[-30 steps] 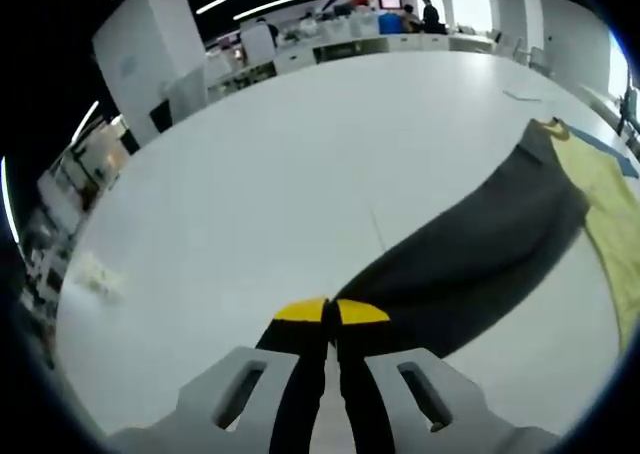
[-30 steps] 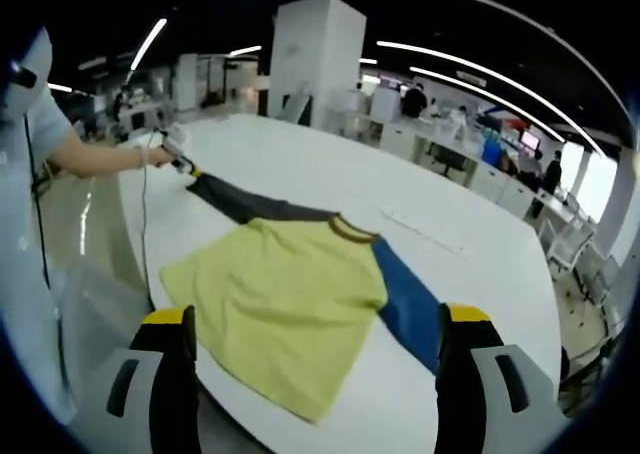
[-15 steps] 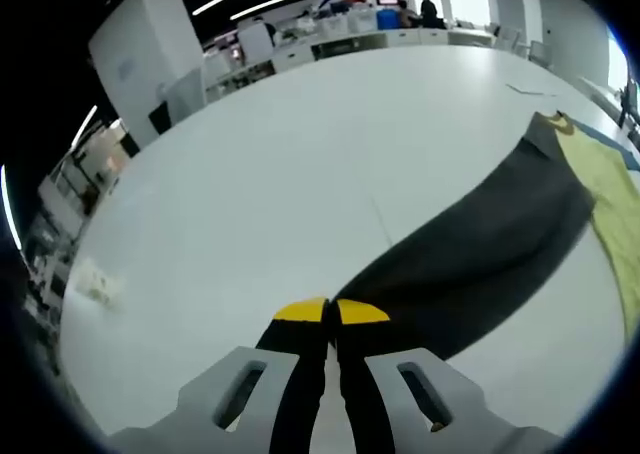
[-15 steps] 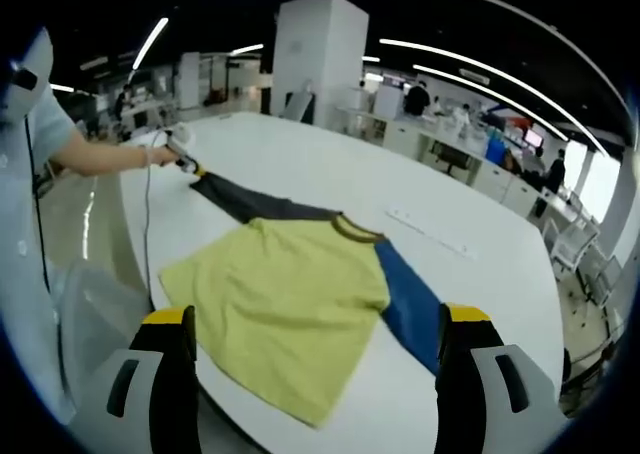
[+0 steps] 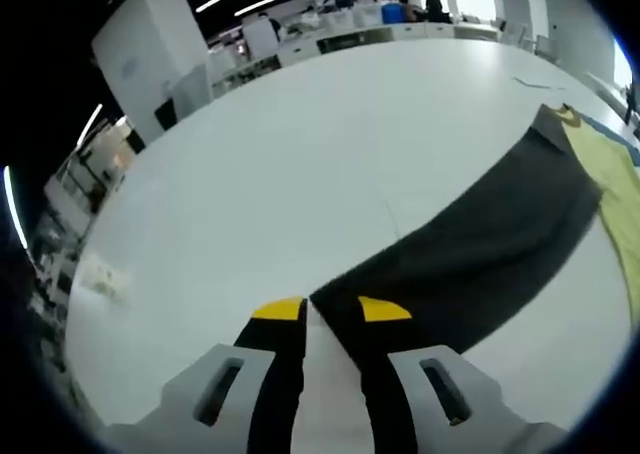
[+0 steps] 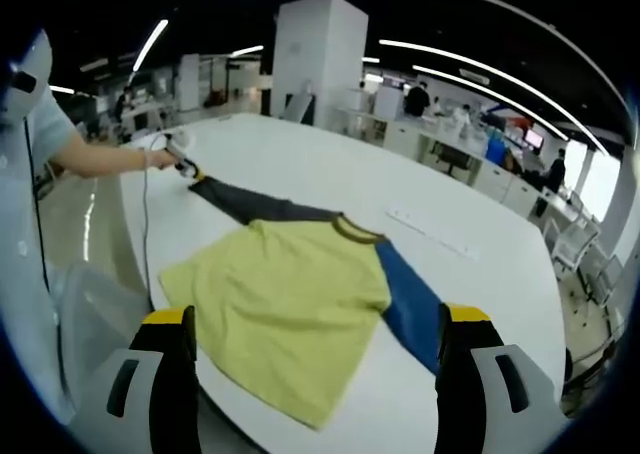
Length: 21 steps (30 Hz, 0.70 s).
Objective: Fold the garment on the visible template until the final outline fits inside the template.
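1. Garment point(image 6: 290, 294): a yellow-bodied shirt with a dark grey sleeve point(image 6: 255, 205) and a blue sleeve point(image 6: 410, 304), lying flat on the white table point(image 6: 330, 174). In the right gripper view it sits centre to lower centre. The hem runs close to the table's near edge, and the right gripper's jaws cover small bits of it at lower left and lower right.
2. No template outline can be made out on the table in either view. A thin pale strip point(image 6: 430, 234) lies beyond the collar; what it is cannot be told.
3. Long axis, right gripper view: sleeve to sleeve, from upper left (grey cuff) to lower right (blue cuff). Collar faces the far side of the table, hem faces the camera.
4. The left gripper view has the grey sleeve point(image 5: 480, 254) up close, running from the lower centre to the upper right. The yellow body point(image 5: 615, 189) is cut off at the right edge, and the blue sleeve is a sliver at most.
5. Left gripper point(image 5: 330, 312): yellow-tipped jaws slightly parted, with the grey cuff's corner lying between them. Whether they touch the cloth is hard to tell. It is seen small and far in the right gripper view point(image 6: 186, 164), at the cuff, held by a person's hand point(image 6: 158, 156); its jaw gap is too small to read there.
6. Right gripper point(image 6: 315, 319): jaws spread wide, hovering at the near table edge and gripping nothing.
7. Background: blurry office, white pillar point(image 6: 315, 59), distant people, ceiling light strips.
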Tool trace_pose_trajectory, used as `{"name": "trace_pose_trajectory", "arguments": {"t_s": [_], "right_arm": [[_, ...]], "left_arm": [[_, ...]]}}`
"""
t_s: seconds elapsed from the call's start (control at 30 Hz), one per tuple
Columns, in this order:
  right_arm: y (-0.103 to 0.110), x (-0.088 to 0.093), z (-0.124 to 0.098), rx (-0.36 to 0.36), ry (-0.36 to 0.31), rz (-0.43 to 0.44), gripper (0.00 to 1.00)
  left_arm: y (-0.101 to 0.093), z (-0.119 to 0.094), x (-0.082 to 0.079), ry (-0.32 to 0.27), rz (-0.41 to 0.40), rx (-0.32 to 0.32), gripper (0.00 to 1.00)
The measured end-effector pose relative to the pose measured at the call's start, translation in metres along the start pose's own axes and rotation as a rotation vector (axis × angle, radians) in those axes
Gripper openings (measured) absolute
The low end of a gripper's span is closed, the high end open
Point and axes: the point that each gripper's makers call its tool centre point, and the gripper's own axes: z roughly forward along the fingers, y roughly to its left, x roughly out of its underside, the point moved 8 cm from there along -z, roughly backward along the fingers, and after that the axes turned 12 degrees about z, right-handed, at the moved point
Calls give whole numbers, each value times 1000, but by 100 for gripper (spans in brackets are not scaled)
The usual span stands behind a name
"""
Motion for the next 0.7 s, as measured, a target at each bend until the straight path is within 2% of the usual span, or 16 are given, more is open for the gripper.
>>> {"name": "trace_pose_trajectory", "arguments": {"t_s": [0.23,0.4,0.53,0.7], "right_arm": [[1,3,4,-8,-2,2,100],[0,3,5,-14,-5,-2,100],[-1,4,5,-19,-11,-1,100],[-2,7,3,-20,-11,0,100]], "left_arm": [[-5,-10,2,-22,7,-2,21],[-16,-20,-2,-55,9,21,24],[-24,-30,-12,-109,-16,68,28],[-36,-45,-26,-149,46,109,33]]}}
